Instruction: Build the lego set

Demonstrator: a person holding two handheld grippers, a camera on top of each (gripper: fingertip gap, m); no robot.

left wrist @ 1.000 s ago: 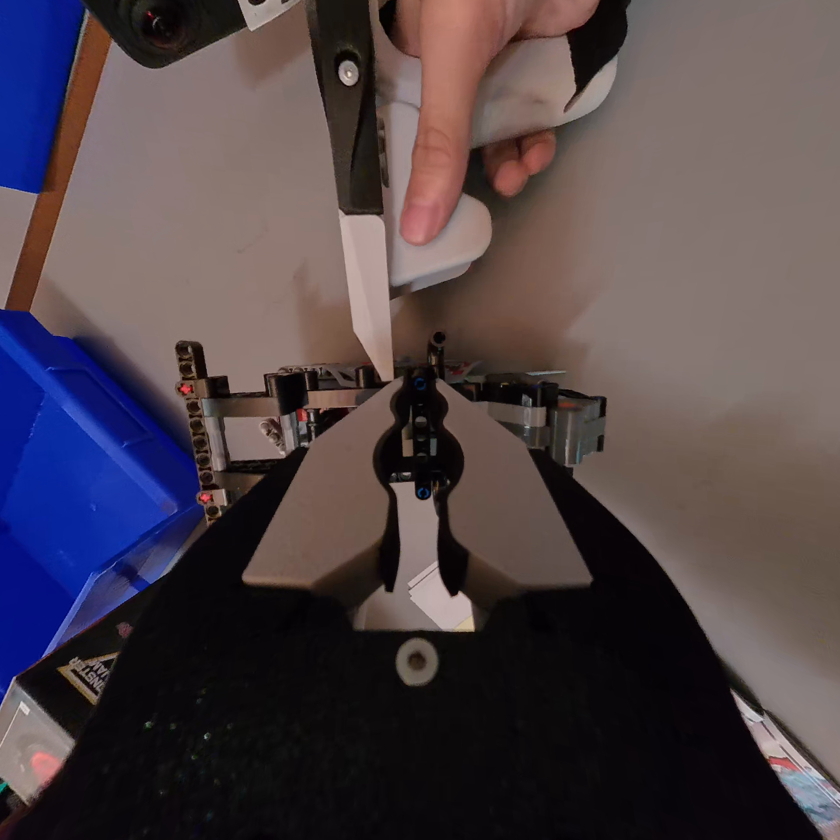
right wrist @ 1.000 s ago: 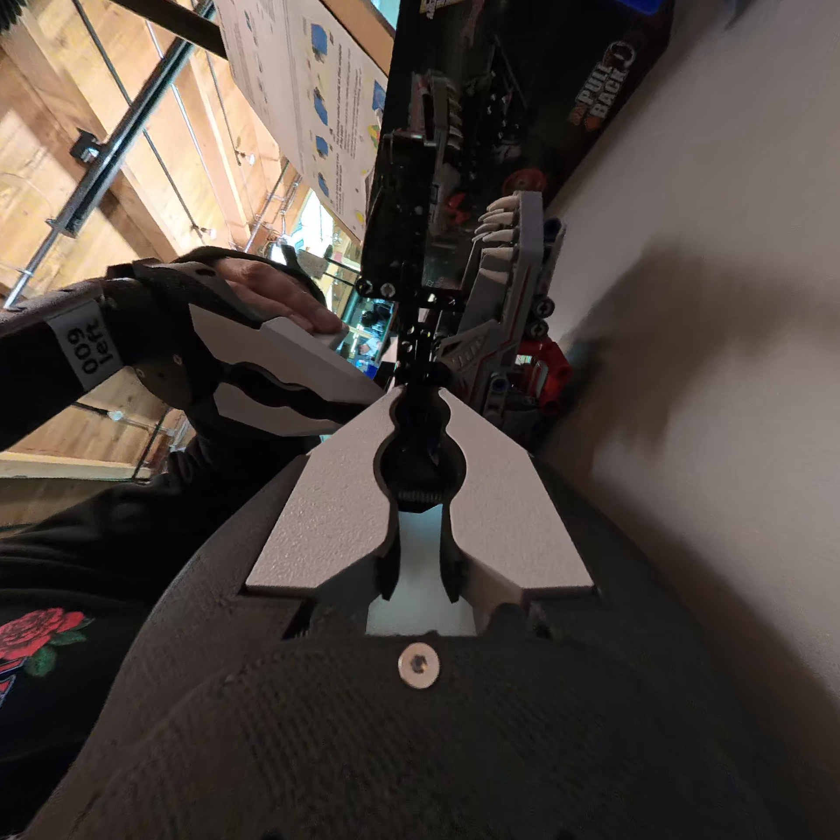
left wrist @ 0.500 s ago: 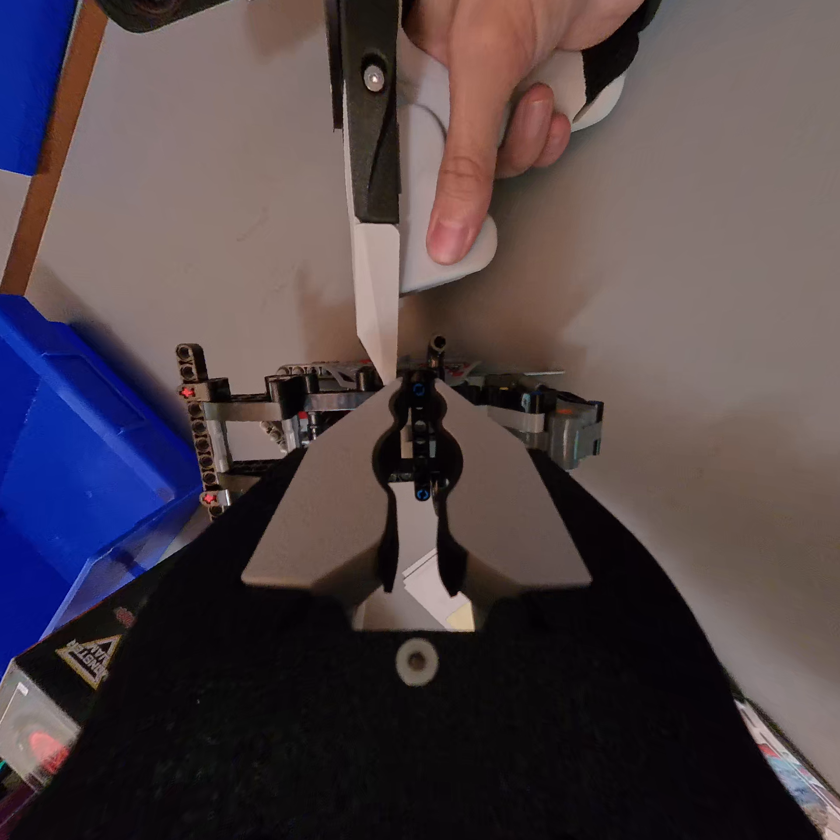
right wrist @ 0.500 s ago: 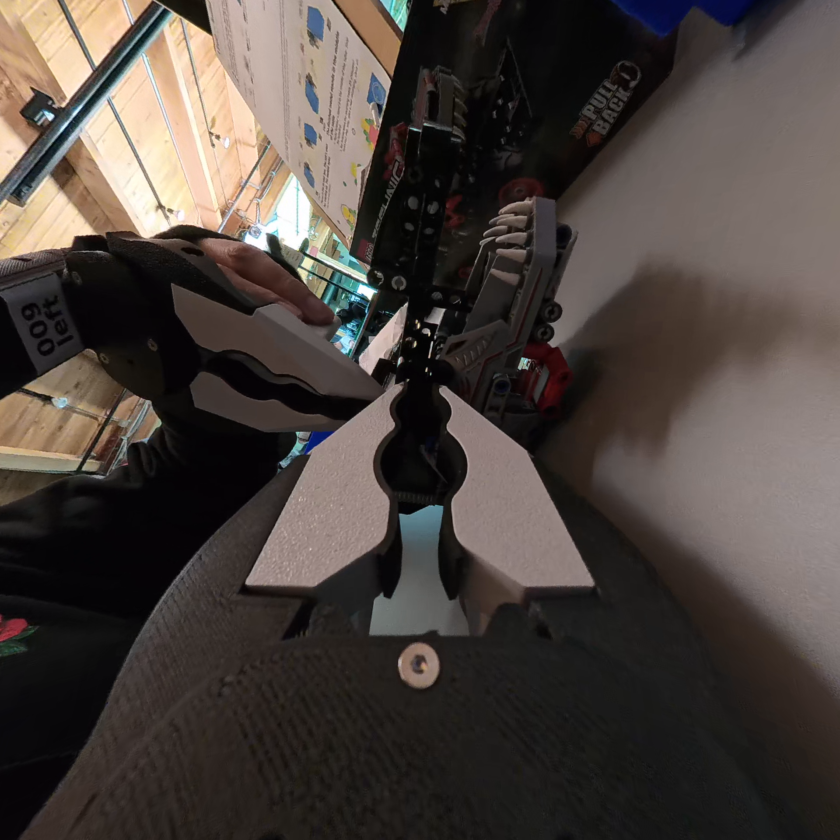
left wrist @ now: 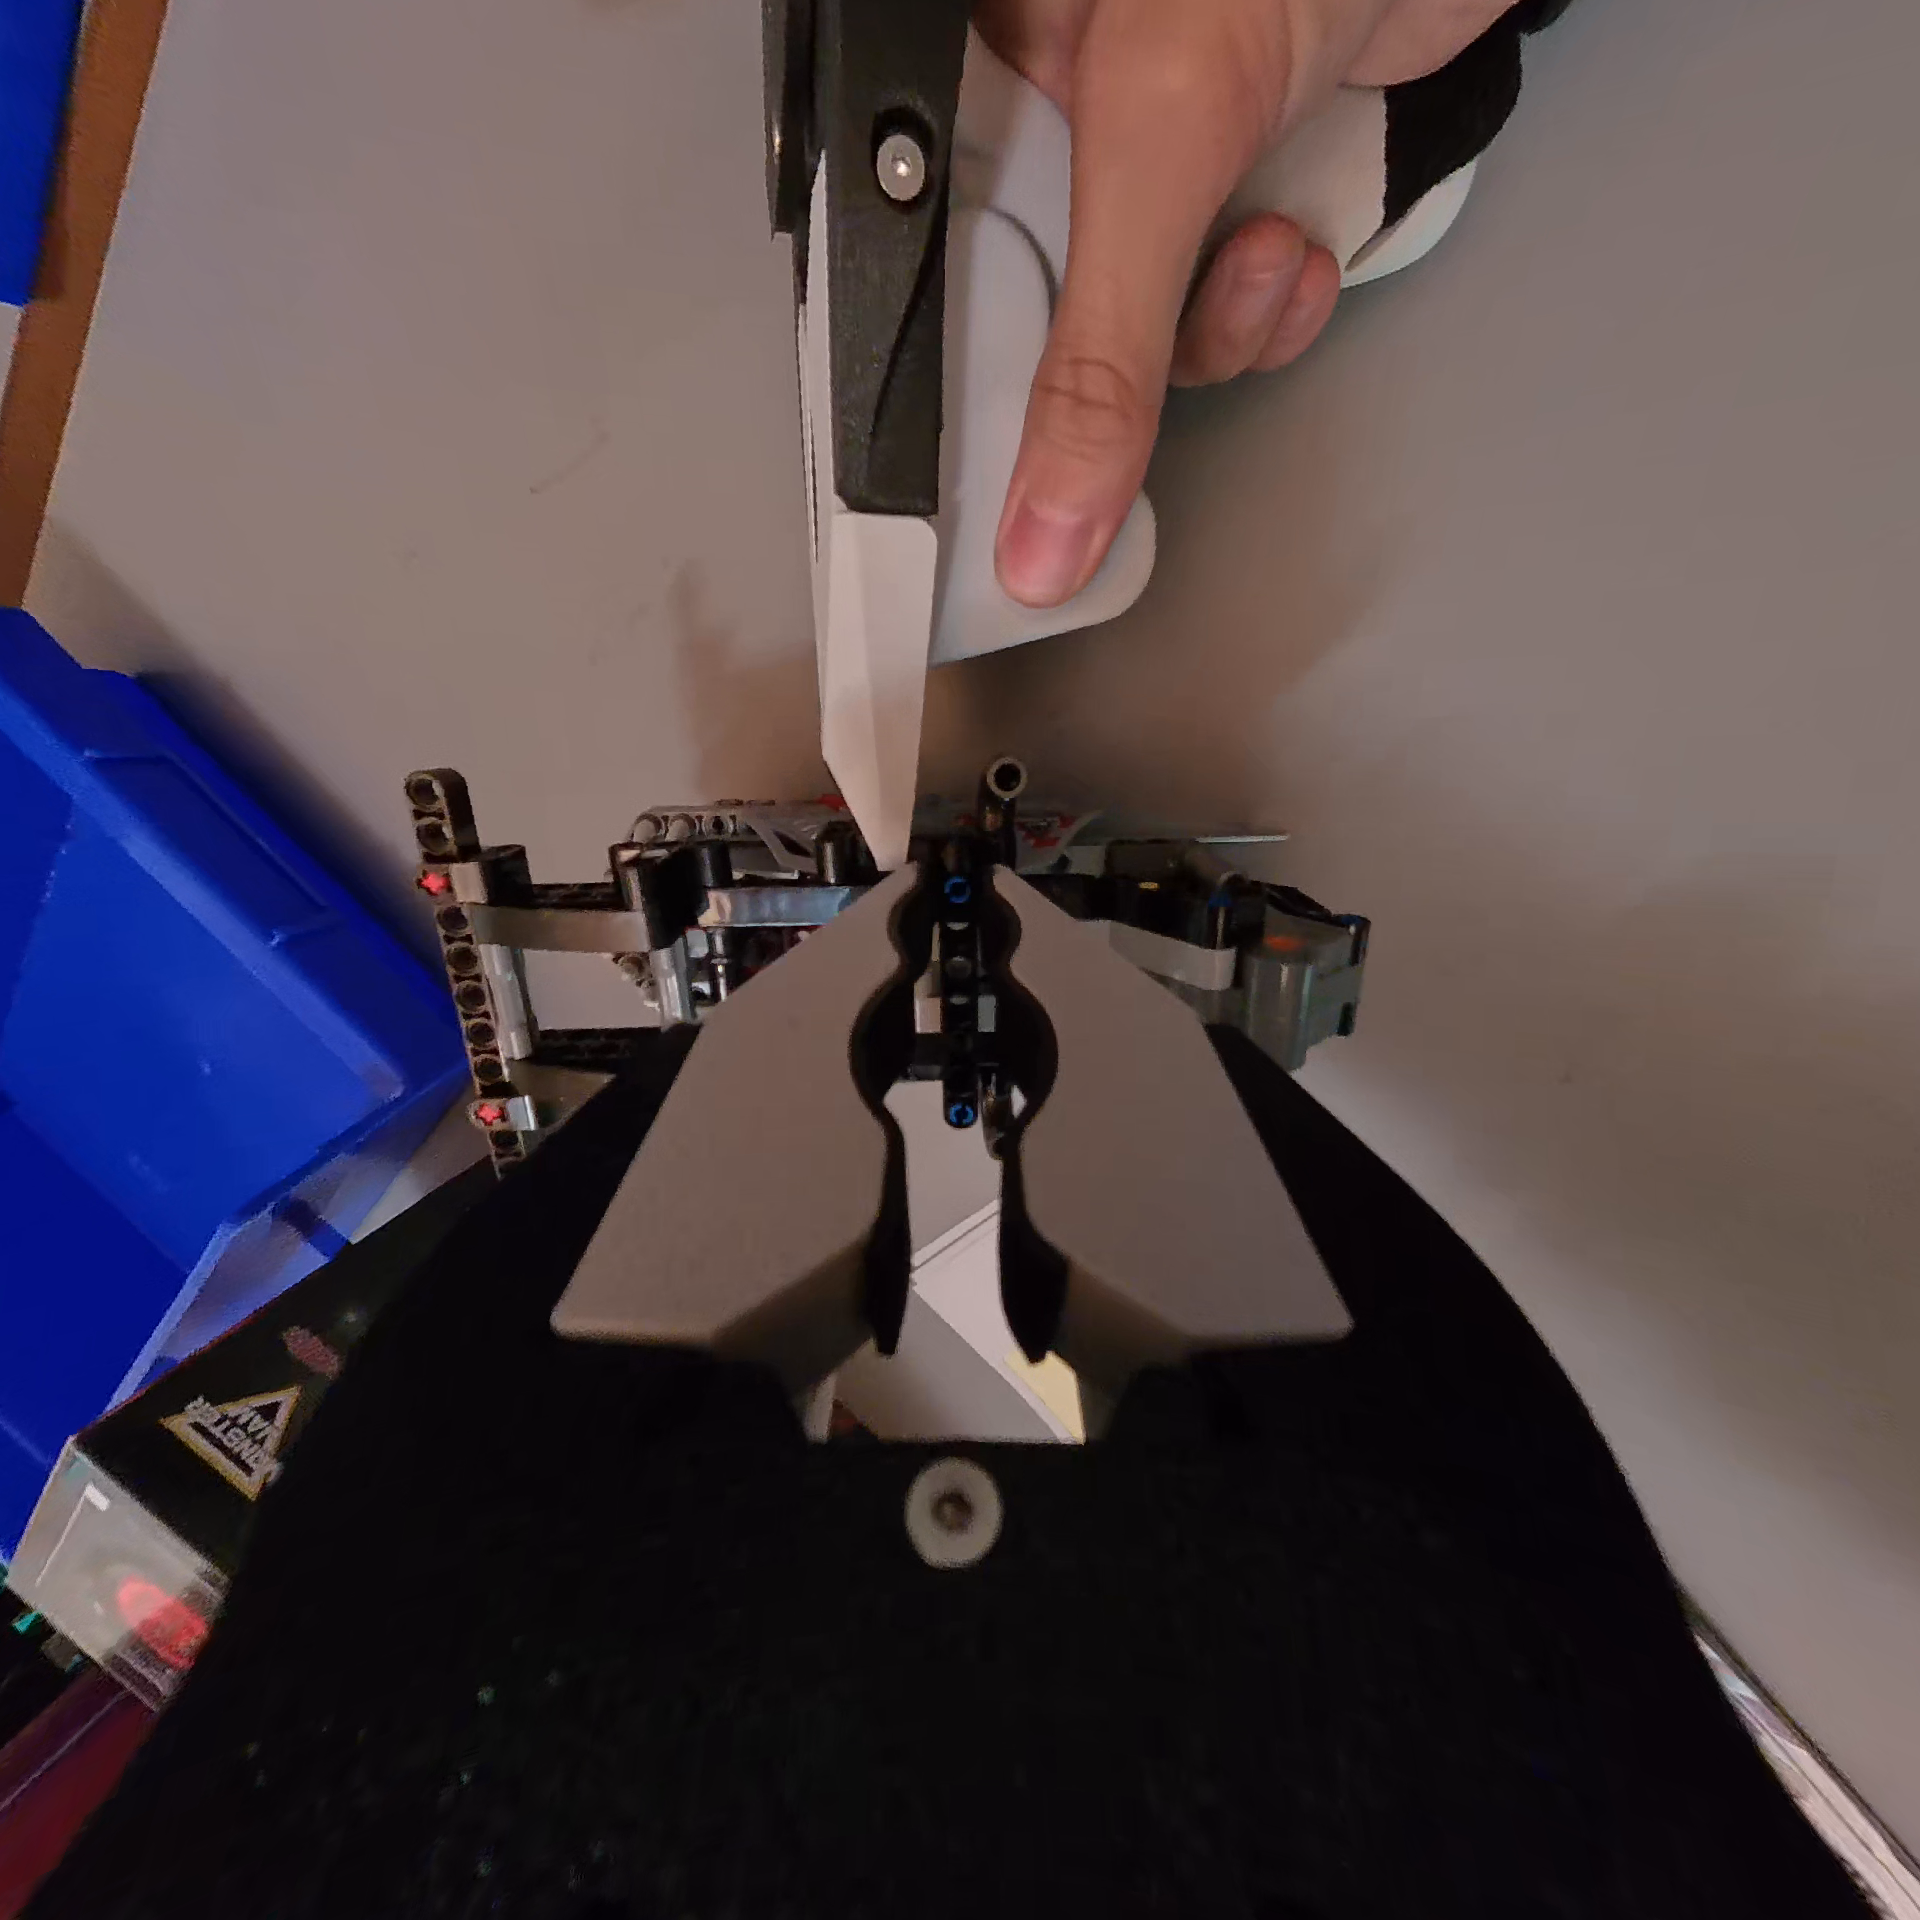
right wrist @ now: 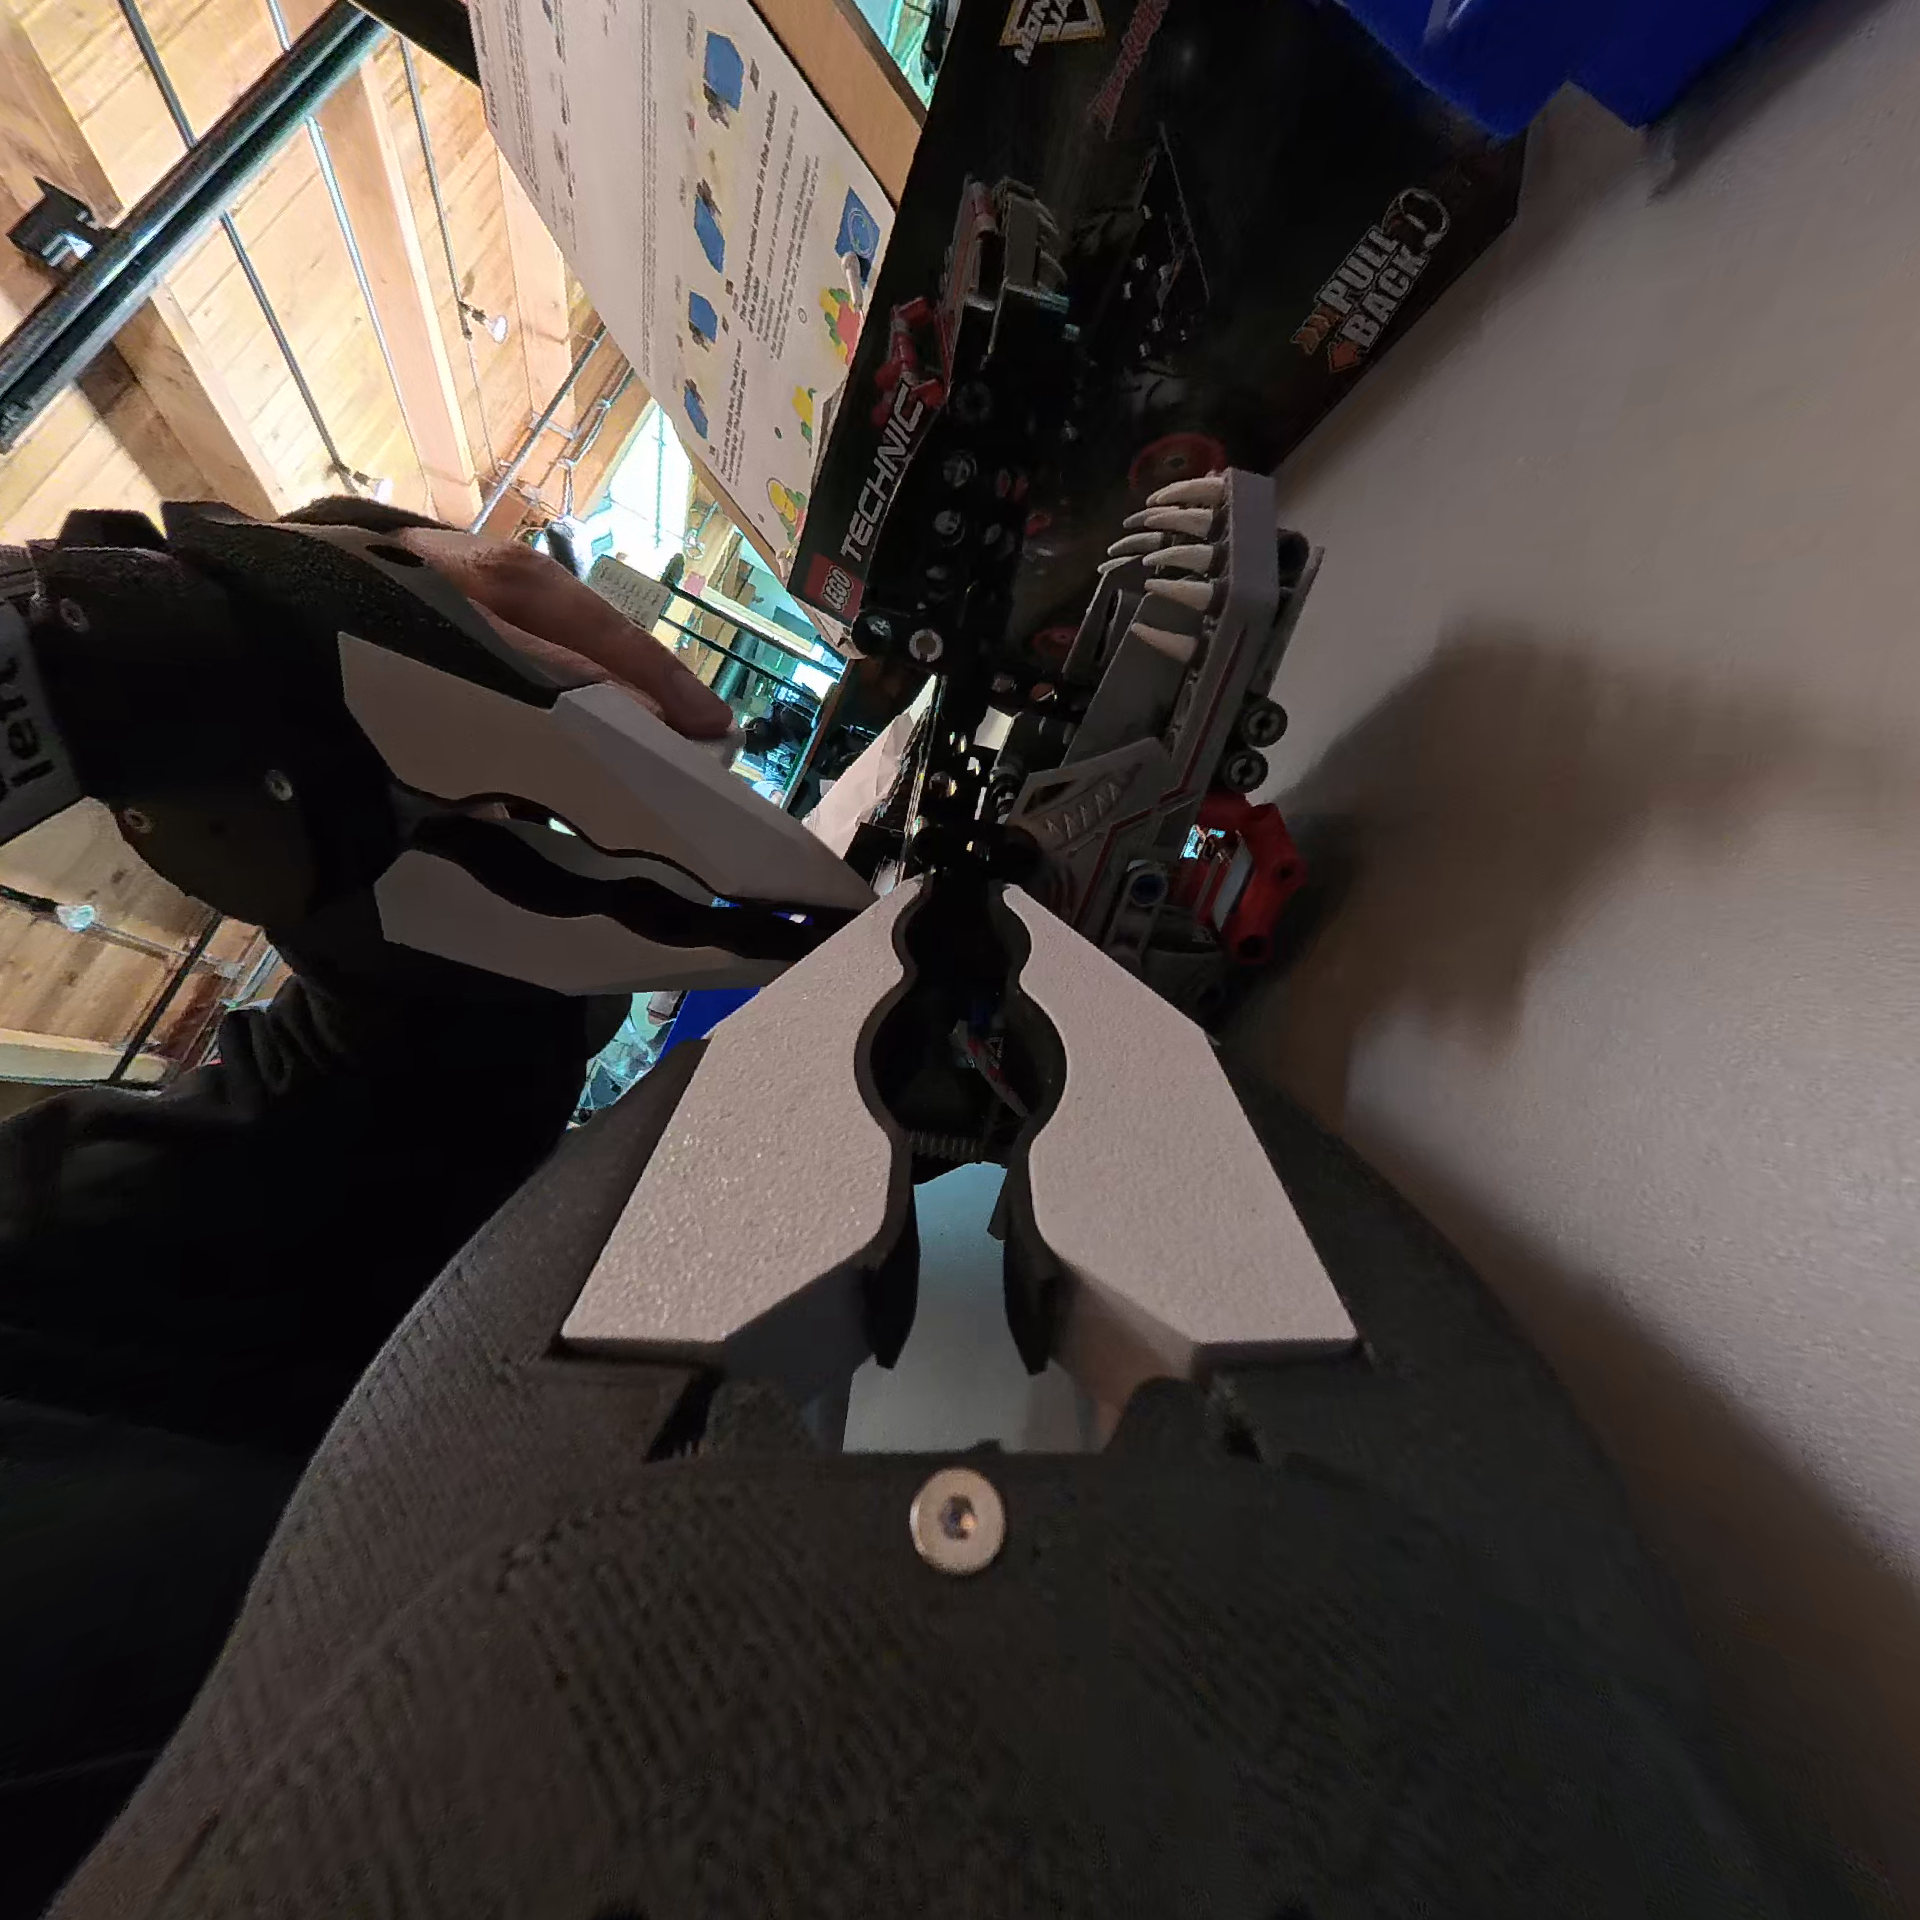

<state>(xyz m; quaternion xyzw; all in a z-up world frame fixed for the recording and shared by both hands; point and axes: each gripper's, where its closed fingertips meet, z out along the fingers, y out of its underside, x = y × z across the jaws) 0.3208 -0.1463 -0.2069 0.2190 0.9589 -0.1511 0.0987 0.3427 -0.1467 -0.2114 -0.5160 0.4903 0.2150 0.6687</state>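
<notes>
Grey and black, the half-built lego model [left wrist: 727, 925] stands on the pale counter [left wrist: 1558, 727], beside a blue bin [left wrist: 177, 987]. Left gripper [left wrist: 961, 883] is clamped on a black holed beam [left wrist: 958, 997] of the model; right gripper [right wrist: 961, 883] is closed on a dark part at the model's near end. Judged best: steady the beam, then press straight and gently, without twisting.

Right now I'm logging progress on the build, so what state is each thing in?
left gripper: shut on the black beam.
black beam: upright, pinned blue at both ends.
right gripper: closed on the model.
lego model: part-built, on the table.
blue bin: beside the model, contents unseen.
set box: standing behind.
</notes>
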